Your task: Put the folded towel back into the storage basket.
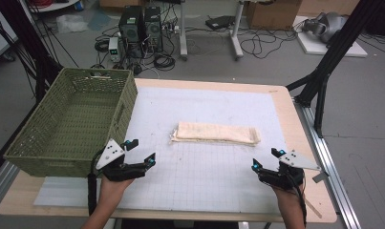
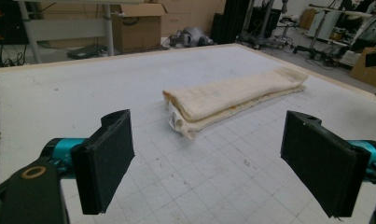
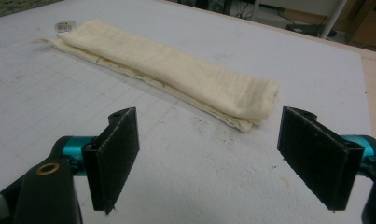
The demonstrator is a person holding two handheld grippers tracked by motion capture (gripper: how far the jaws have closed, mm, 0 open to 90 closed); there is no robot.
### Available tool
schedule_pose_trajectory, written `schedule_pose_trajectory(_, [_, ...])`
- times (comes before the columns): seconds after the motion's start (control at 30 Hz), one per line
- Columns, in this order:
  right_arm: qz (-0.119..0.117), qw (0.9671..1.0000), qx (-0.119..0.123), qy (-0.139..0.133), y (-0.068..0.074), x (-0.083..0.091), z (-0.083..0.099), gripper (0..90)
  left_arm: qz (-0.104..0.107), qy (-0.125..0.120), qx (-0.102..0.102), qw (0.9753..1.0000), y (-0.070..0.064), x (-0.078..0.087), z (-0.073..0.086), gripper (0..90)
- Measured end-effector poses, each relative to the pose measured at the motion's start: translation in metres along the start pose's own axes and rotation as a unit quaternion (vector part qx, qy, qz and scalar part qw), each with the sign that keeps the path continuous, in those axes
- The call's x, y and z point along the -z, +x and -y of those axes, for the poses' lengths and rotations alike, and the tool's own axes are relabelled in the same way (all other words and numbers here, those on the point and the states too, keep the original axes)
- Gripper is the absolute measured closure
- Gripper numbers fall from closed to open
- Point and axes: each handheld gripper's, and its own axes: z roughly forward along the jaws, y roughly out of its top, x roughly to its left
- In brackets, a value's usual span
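Obscured and cropped items

Folded cloth (image 2: 232, 100): small label at its near end, print too small to read; underside hidden. Green basket (image 1: 70, 124): a sliver at the left edge of the left tool view, cut off. Left tool (image 2: 209, 163) and right tool (image 3: 213, 158): bodies cropped by bottom edges. Worktop (image 1: 295, 119): near edge cut off below.

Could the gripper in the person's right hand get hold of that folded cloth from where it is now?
Probably yes. The right gripper is open, its fingers aimed at the near end of the folded cloth, with only bare white mat between them.
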Motion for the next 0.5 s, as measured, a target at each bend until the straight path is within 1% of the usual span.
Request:
schedule_pose_trajectory(0.1, [-0.002, 1.0, 0.002, -0.001, -0.001, -0.0011, 0.0001, 19.2, 0.003, 0.004, 0.0, 1.0, 0.0015, -0.0017, 0.0005, 17.4])
schedule_pose_trajectory(0.13, [-0.003, 1.0, -0.002, 0.001, -0.0009, -0.0011, 0.0001, 19.6, 0.003, 0.004, 0.0, 1.0, 0.0015, -0.0017, 0.0005, 17.5])
schedule_pose_trajectory(0.2, [-0.004, 1.0, 0.0, 0.002, -0.0017, -0.0008, -0.0002, 20.6, 0.008, 0.007, 0.003, 0.9999, 0.0016, -0.0019, 0.0009, 18.5])
schedule_pose_trajectory(0.33, [-0.001, 1.0, 0.001, -0.001, -0.0034, 0.0022, -0.0009, 20.5, 0.003, 0.008, 0.001, 1.0, 0.0009, -0.0024, 0.0006, 18.4])
schedule_pose_trajectory(0.5, [0.003, 1.0, -0.003, 0.001, -0.0053, 0.0056, 0.0006, 19.6, 0.009, 0.012, -0.003, 0.9999, -0.0011, -0.006, 0.0003, 18.3])
